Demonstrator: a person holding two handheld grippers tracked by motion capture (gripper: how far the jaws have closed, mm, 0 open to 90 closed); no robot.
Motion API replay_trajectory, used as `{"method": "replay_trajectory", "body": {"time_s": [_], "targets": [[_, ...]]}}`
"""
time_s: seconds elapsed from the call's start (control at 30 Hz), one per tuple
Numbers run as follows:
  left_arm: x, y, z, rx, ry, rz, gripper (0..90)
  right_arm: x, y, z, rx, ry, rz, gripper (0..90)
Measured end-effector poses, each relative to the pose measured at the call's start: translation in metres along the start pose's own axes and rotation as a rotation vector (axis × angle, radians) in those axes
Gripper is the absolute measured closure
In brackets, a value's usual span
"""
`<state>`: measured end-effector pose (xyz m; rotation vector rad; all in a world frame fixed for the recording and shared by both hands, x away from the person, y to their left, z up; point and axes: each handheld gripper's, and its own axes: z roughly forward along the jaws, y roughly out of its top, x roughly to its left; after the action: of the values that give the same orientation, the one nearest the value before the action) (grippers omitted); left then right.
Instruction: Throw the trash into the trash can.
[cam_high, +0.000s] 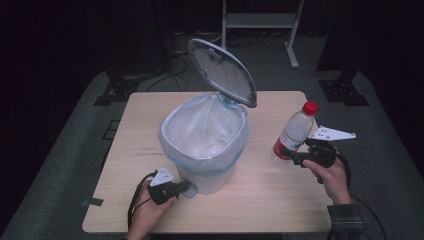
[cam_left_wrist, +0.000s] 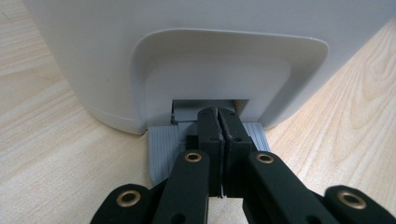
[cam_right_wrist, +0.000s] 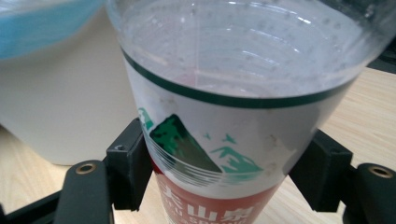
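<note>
A white pedal bin (cam_high: 205, 150) lined with a clear bag stands mid-table, its grey lid (cam_high: 222, 72) tipped up and open. My left gripper (cam_high: 186, 188) is shut, its tips pressing down on the bin's grey foot pedal (cam_left_wrist: 161, 149) at the base. In the left gripper view the two jaws meet with nothing between them. My right gripper (cam_high: 287, 156) is shut on a clear plastic bottle (cam_high: 295, 131) with a red cap and a red-and-white label (cam_right_wrist: 219, 154). The bottle leans and is held just above the table, right of the bin.
The wooden table (cam_high: 260, 205) has bare room in front of and to the right of the bin. A white metal frame (cam_high: 260, 22) stands on the grey floor behind the table. Black stands sit at the far left and far right.
</note>
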<state>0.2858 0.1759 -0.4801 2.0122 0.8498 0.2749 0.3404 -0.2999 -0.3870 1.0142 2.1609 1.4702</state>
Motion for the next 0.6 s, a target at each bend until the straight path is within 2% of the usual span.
{"method": "replay_trajectory", "body": {"time_s": [0.43, 0.6], "targets": [[0.0, 0.0, 0.0, -0.001, 0.0, -0.002, 88.4, 0.014, 0.014, -0.01, -0.016, 0.073, -0.016, 29.1], [0.0, 0.0, 0.0, 0.0, 0.0, -0.001, 88.4, 0.018, 0.019, -0.016, -0.044, 0.104, -0.01, 29.1]]}}
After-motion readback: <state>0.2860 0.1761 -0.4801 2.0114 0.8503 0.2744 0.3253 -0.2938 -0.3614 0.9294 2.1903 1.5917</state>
